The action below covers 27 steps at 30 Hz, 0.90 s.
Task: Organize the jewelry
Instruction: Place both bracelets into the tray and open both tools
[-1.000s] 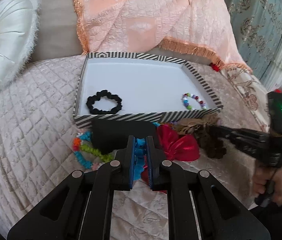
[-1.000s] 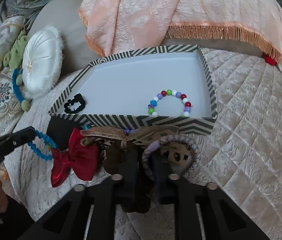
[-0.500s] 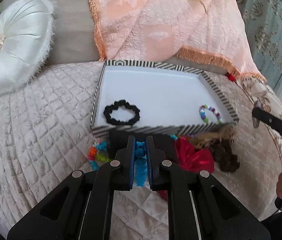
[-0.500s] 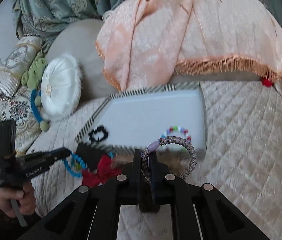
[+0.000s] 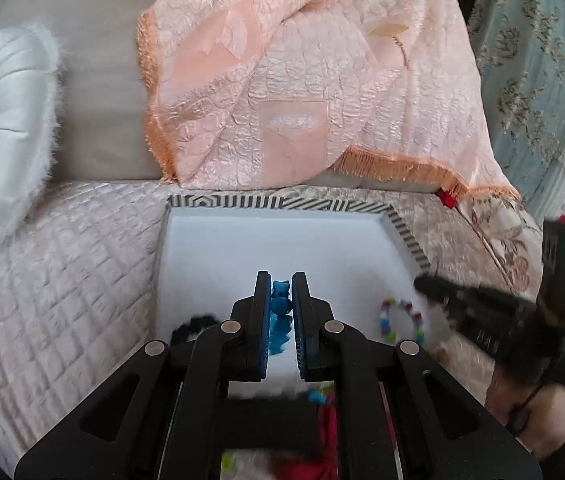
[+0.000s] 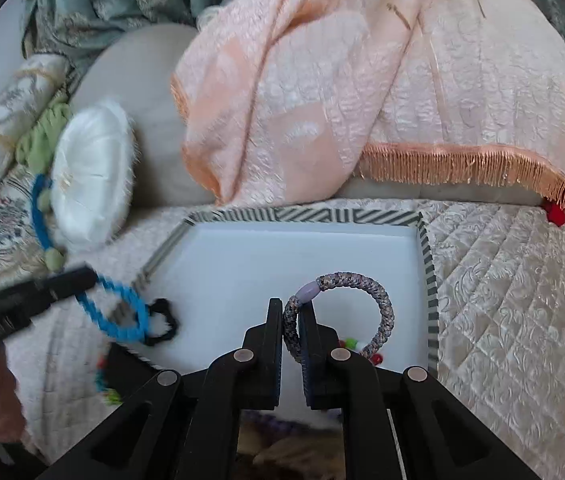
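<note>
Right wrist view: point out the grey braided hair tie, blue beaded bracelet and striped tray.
grey braided hair tie (image 6: 385, 309), right wrist view, right curve
blue beaded bracelet (image 6: 122, 330), right wrist view, lower loop
striped tray (image 6: 306, 216), right wrist view, far rim

Quilted cream bed cover (image 6: 502, 300), striped-rim tray (image 6: 426, 264), white round cushion (image 6: 90, 184), peach fringed throw (image 6: 362, 100)

A quilted beige bedcover (image 6: 502, 300) fills the lower frame. Behind it, in the upper middle, hangs a peach fringed blanket (image 5: 302, 80). A white round cushion (image 6: 90, 184) lies at left. Blue-green patterned fabric (image 5: 530, 60) is at upper right. Soft daylight.
</note>
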Tool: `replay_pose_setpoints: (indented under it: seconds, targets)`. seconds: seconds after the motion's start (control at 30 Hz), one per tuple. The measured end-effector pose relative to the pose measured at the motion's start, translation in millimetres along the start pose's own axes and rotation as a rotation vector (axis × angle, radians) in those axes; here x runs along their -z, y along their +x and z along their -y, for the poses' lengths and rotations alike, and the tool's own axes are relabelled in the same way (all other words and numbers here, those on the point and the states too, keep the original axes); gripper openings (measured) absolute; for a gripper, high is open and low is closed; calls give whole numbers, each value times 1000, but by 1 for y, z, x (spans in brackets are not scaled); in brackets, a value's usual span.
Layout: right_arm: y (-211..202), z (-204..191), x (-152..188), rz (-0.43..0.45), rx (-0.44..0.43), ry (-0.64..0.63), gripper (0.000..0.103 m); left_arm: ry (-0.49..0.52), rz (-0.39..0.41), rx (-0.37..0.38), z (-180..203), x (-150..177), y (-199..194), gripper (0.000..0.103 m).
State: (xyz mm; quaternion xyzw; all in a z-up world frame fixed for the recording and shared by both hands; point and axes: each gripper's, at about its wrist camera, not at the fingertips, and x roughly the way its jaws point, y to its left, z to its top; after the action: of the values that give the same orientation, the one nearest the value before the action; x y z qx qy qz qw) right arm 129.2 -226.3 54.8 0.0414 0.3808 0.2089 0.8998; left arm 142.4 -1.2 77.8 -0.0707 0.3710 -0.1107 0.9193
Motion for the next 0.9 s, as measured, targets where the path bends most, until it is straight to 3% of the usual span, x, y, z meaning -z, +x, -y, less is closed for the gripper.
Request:
replay_pose_setpoints:
  seconds: [0.2, 0.33, 0.5, 0.67, 0.77, 0.8, 0.83, 0.87, 0.9]
  targets:
    - [22, 20, 0, -50, 27, 59, 7, -36, -43, 12, 2, -9, 37, 9]
    - [36, 23, 2, -89, 88, 57, 7, -35, -36, 33, 4, -13, 48, 9]
    - [57, 29, 7, -145, 132, 81, 7, -98, -105, -30, -21, -5, 79, 9]
    - [73, 27, 8, -174, 56, 99, 7, -110, -120, -76, -35, -1, 83, 9]
    - [76, 24, 9, -194, 62, 94, 13, -117, -129, -94, -40, 1, 81, 17]
    - [74, 25, 9, -188, 71, 98, 16, -122, -135, -97, -41, 1, 81, 26]
    - [72, 26, 9, -183, 75, 103, 24, -122, -140, -99, -43, 2, 81, 38]
    - [68, 27, 9, -174, 79, 110, 34, -117, -140, -105, -43, 3, 80, 42]
    - [63, 28, 8, -162, 86, 110, 37, -106, -134, -116, -43, 4, 77, 42]
